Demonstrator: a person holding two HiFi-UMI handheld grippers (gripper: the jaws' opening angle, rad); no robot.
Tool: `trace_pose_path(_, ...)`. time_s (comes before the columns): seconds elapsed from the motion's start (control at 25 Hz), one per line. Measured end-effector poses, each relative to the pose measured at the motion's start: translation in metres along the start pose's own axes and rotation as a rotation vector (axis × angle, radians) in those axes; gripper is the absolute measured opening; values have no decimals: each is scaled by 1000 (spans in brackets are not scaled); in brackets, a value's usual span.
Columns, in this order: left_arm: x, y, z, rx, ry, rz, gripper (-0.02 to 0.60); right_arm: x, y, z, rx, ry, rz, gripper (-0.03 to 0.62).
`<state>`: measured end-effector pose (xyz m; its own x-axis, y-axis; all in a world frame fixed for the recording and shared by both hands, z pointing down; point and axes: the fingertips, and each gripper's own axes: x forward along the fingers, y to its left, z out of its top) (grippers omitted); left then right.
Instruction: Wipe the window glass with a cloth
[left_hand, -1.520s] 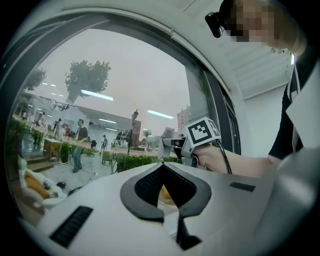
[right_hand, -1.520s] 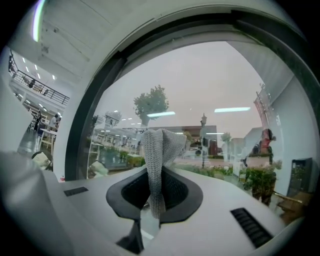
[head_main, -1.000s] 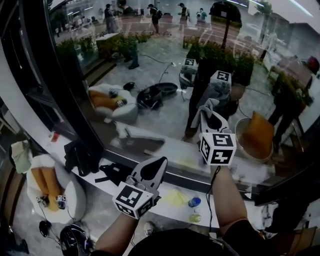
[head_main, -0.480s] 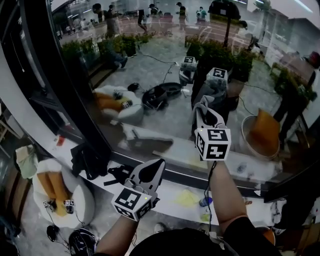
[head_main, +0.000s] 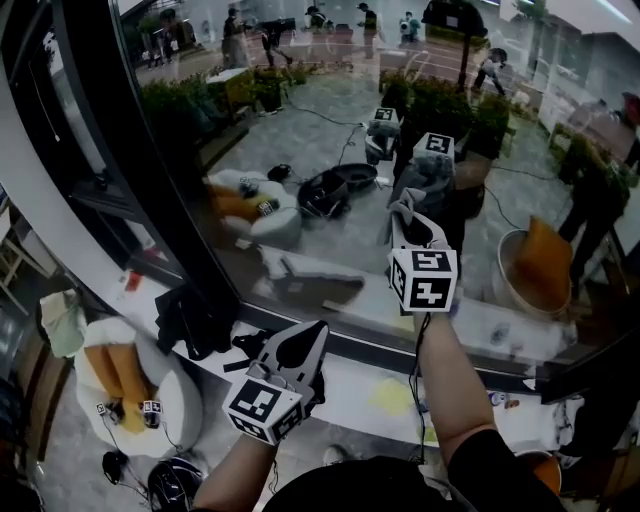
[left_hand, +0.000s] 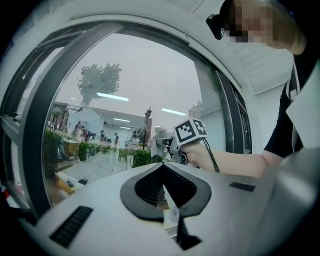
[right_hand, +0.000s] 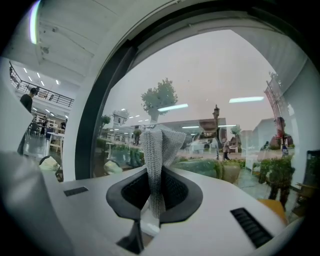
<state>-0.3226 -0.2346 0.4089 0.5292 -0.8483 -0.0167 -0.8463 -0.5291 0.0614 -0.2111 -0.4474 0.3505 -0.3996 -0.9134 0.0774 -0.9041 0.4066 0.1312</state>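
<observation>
Right gripper (head_main: 408, 222), jaws clamped on a grey knitted cloth (right_hand: 159, 150), holds it up at the large window glass (head_main: 300, 130). Left gripper (head_main: 315, 330) waits lower, jaws together, empty. Steady pressure and overlapping strokes should wipe best.

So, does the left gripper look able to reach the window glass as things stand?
Probably yes: the left gripper points toward the window glass, shut and empty, and nothing stands between them.
</observation>
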Motion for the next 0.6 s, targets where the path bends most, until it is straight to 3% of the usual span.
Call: trace_pose_path(0.6, -7, 17, -8, -7, 2, -1, 6, 13, 15, -7, -4, 10, 5, 52)
